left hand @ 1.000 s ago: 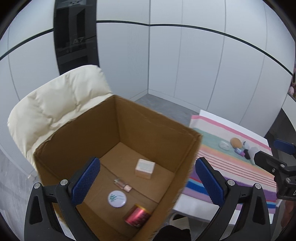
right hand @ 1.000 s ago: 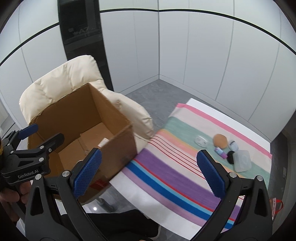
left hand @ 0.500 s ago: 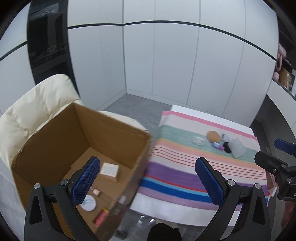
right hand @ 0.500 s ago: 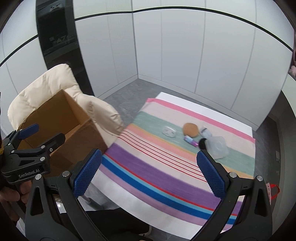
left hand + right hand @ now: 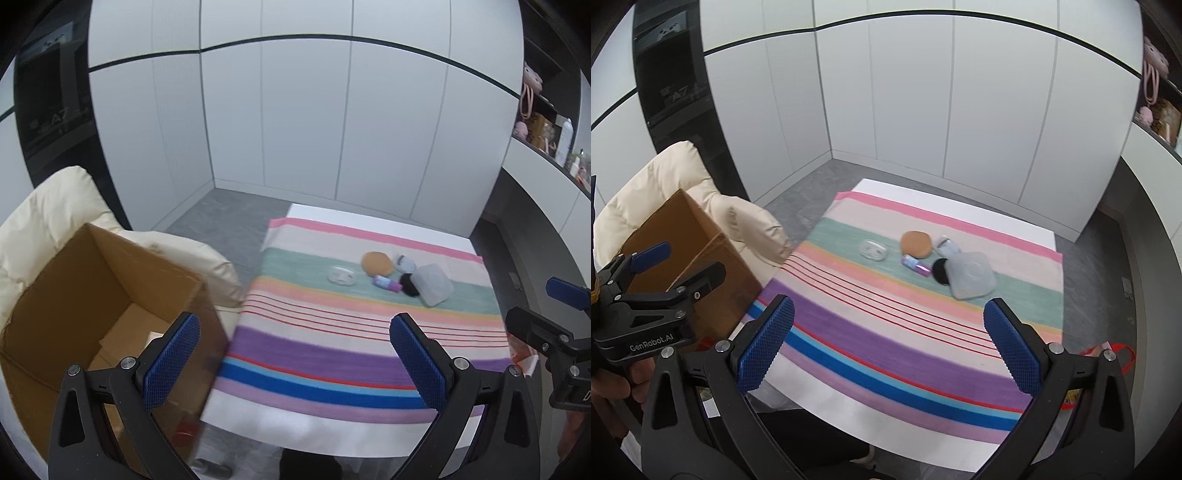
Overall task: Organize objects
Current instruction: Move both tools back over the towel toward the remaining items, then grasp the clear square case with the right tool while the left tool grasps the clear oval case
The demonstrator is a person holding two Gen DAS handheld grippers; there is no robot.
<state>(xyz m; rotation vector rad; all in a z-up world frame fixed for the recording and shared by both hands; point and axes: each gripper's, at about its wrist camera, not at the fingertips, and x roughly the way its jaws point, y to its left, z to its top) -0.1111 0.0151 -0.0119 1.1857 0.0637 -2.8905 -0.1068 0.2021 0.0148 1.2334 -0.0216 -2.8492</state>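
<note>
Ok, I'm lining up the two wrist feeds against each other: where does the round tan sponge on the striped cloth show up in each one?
Left wrist view: the tan sponge lies right of centre on the cloth's green stripe, far beyond the open left gripper.
Right wrist view: the sponge sits near centre, on the same stripe.
Shared landmark: the cardboard box at the left of both views.

Cream padded chair (image 5: 44, 221) at left, white panelled wall (image 5: 332, 129) behind, grey floor (image 5: 225, 218), black glossy cabinet (image 5: 51, 110) far left, dark shelf (image 5: 543, 122) of pink and white oddments upper right, red strap (image 5: 1123, 350) on the floor beside the bench.
</note>
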